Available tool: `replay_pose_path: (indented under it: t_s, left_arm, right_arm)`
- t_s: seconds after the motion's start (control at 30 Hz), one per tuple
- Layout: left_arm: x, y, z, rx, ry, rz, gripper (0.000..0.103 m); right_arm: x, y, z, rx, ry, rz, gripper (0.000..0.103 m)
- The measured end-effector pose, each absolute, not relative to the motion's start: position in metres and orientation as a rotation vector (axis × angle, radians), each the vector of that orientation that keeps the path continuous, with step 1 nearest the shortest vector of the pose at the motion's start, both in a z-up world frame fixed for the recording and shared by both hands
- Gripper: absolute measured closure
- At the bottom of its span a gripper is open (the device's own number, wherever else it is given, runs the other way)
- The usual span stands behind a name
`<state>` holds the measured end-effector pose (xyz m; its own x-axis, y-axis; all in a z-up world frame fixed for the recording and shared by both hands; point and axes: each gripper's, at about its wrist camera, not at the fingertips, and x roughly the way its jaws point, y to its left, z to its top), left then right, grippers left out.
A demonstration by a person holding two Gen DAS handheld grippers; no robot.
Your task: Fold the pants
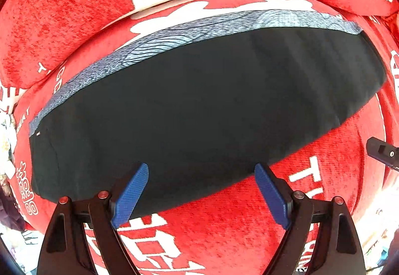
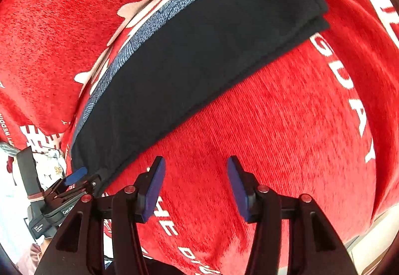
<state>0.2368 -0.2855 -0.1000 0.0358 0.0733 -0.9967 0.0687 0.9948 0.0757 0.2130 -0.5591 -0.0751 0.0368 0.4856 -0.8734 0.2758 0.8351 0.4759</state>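
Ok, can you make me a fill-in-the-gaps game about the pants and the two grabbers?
1. The folded pants are mostly ____ in colour.
2. They lie on a ____ cloth with white writing.
3. Along the far edge of the pants runs a patterned blue-grey ____.
4. Neither the left gripper nor the right gripper holds anything: both are ____.

Missing words: black; red; strip; open

Setting: a home, most likely a bedroom or living room.
Evidence: plush red cover [image 1: 224,237] with large white lettering and characters, part reading "WEDDIN"; matching red cushion [image 1: 74,13] along its far edge; a jumble of pale printed household textiles [image 2: 49,170] at the margin.
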Motion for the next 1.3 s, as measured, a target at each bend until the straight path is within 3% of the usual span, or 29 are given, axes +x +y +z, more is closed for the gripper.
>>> replay_pose_path:
  t_s: [1.3]
  left_arm:
    - [0.277, -0.335, -0.096, 0.1, 1.54, -0.073, 0.015]
  right_arm:
    - [0.216, -0.619, -0.081, 0.805, 1.473, 0.092, 0.045]
